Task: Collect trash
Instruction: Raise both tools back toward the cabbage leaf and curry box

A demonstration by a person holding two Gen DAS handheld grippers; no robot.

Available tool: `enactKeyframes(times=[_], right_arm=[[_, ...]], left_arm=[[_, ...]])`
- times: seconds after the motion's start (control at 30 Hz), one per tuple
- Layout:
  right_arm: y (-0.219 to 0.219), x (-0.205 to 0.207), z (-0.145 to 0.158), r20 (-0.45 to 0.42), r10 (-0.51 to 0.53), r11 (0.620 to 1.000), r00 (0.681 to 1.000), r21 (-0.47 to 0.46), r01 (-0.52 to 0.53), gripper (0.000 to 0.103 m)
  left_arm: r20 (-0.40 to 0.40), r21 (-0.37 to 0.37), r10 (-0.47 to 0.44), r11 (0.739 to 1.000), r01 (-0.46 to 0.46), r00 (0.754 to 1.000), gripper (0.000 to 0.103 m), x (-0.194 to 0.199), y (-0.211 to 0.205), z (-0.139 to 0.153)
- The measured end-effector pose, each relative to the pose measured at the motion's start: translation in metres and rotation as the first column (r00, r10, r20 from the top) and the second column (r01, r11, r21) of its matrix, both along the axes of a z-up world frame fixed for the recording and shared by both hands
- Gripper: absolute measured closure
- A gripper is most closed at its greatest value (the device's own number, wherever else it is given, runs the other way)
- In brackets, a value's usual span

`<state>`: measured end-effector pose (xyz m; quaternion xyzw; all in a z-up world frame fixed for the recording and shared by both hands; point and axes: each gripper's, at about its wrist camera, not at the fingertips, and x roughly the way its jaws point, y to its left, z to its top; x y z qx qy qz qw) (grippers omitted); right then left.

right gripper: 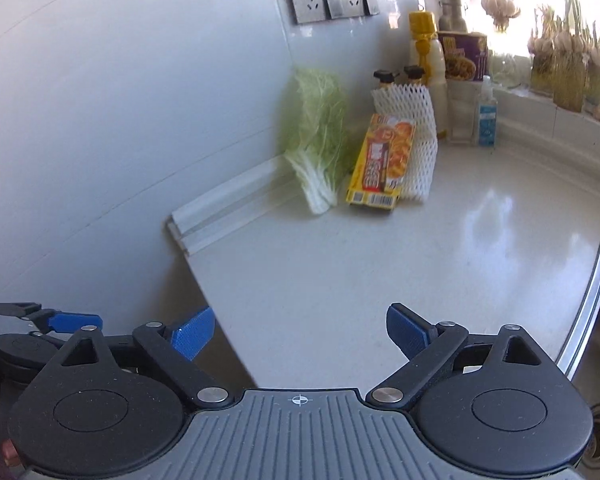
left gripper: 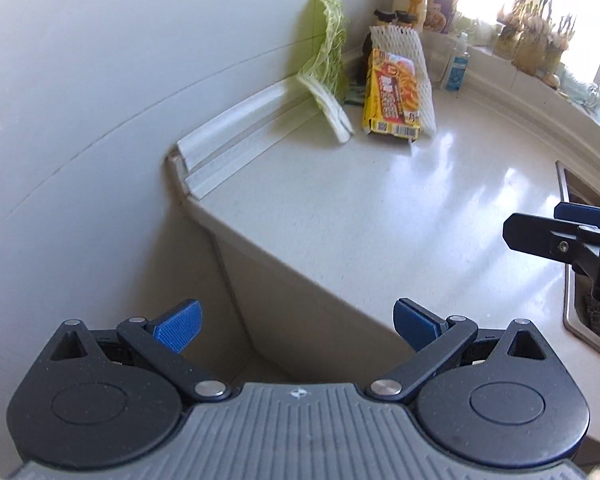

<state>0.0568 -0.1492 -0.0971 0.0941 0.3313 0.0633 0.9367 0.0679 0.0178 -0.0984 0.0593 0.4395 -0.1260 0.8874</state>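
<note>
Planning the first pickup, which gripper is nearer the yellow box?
Right, slightly. The right gripper hovers over the countertop facing the yellow box; the left gripper hangs off the counter's edge.

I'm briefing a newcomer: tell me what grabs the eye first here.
The yellow food box stands out, propped against white foam netting at the counter's far corner. Beside it, a cabbage leaf leans on the wall. Nearer, both grippers, left and right, hover empty, jaws open.
</note>
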Motion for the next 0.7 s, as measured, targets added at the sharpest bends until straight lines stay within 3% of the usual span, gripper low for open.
enactKeyframes(times=[0.3,0.5,0.7], right_arm=[[-0.059,0.067,0.0,0.063,-0.042,0.999,0.997,-0.011,0.042,0.007],[-0.085,0.111,-0.016,0.089,-0.052,0.999,0.995,0.012,0.052,0.007],[-0.095,0.167,-0.037,0.095,-0.045,0.997,0.994,0.063,0.039,0.007]], left_arm=[[0.134,-0.018,-0.026,0.999,0.029,0.991,0.001,0.058,-0.047,0.003],[0.2,-0.084,0.002,0.996,0.015,0.98,0.001,0.099,-0.061,-0.007],[0.229,-0.174,0.078,0.984,-0.038,0.97,0.01,0.137,-0.06,-0.027]])
